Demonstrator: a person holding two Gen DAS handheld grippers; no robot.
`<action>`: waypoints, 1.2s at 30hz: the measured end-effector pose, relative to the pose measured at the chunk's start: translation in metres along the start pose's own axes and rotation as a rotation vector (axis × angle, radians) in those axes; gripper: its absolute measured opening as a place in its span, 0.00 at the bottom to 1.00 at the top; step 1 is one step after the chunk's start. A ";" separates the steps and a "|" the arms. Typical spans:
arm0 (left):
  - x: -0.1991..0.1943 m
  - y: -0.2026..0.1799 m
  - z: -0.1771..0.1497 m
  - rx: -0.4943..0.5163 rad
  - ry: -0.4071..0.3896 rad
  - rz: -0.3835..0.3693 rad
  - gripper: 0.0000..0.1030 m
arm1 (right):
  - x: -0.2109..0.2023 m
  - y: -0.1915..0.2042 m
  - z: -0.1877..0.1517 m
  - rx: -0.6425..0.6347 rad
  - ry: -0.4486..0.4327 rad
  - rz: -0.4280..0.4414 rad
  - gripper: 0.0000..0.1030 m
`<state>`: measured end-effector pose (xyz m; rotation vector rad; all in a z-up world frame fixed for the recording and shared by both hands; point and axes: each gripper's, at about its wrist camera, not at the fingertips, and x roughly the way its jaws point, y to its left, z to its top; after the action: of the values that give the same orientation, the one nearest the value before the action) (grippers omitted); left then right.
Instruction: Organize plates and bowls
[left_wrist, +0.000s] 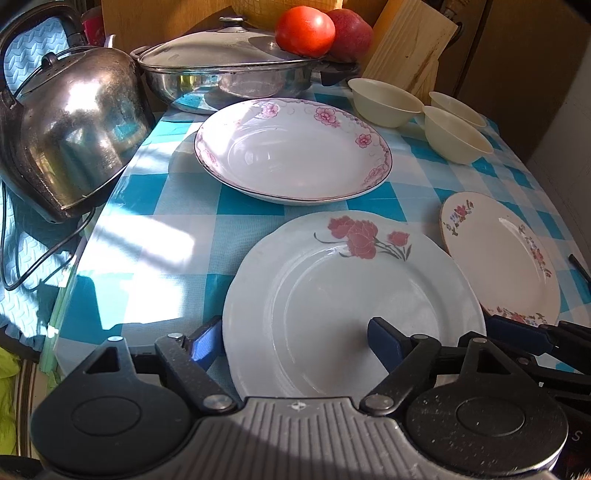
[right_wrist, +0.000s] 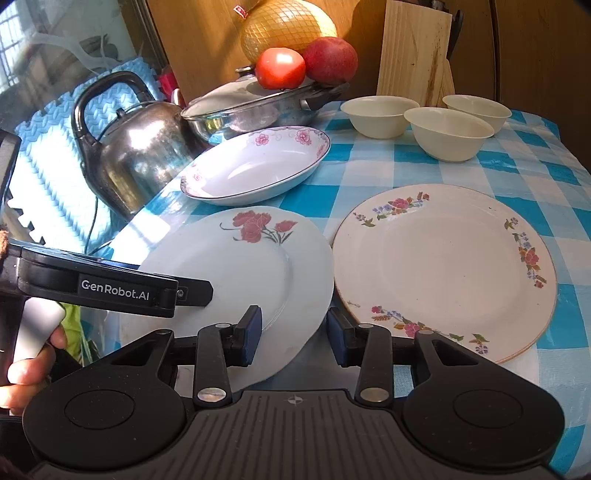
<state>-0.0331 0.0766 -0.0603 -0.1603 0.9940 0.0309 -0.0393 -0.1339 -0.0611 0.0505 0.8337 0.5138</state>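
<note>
A white plate with red flowers (left_wrist: 351, 295) (right_wrist: 243, 266) lies at the table's near edge. My left gripper (left_wrist: 295, 343) is open, one finger left of the plate's rim and one over the plate. A cream plate with a floral rim (right_wrist: 443, 266) (left_wrist: 506, 254) lies to its right. My right gripper (right_wrist: 295, 332) is open, its fingers astride the red-flower plate's right rim, next to the cream plate. A deep dish with pink flowers (left_wrist: 295, 151) (right_wrist: 255, 166) sits behind. Three cream bowls (right_wrist: 447, 133) (left_wrist: 454, 133) stand at the back right.
A steel kettle (left_wrist: 66, 147) (right_wrist: 136, 147) stands at the left on a blue mat. A lidded steel pan (left_wrist: 229, 74) (right_wrist: 251, 103) carries a tomato (right_wrist: 280, 68) and an apple. A wooden knife block (right_wrist: 413, 55) stands behind the bowls. The checked tablecloth (left_wrist: 147, 236) covers the table.
</note>
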 end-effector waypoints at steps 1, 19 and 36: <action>-0.001 0.000 0.001 -0.006 -0.004 -0.001 0.74 | -0.001 -0.002 0.000 0.005 0.005 0.001 0.44; 0.031 -0.124 0.068 0.298 -0.065 -0.149 0.72 | -0.046 -0.099 0.002 0.334 -0.139 -0.287 0.49; 0.080 -0.148 0.084 0.272 0.104 -0.277 0.74 | -0.031 -0.133 -0.003 0.477 -0.061 -0.198 0.28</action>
<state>0.0950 -0.0612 -0.0643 -0.0492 1.0622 -0.3673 -0.0032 -0.2648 -0.0735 0.4161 0.8763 0.1186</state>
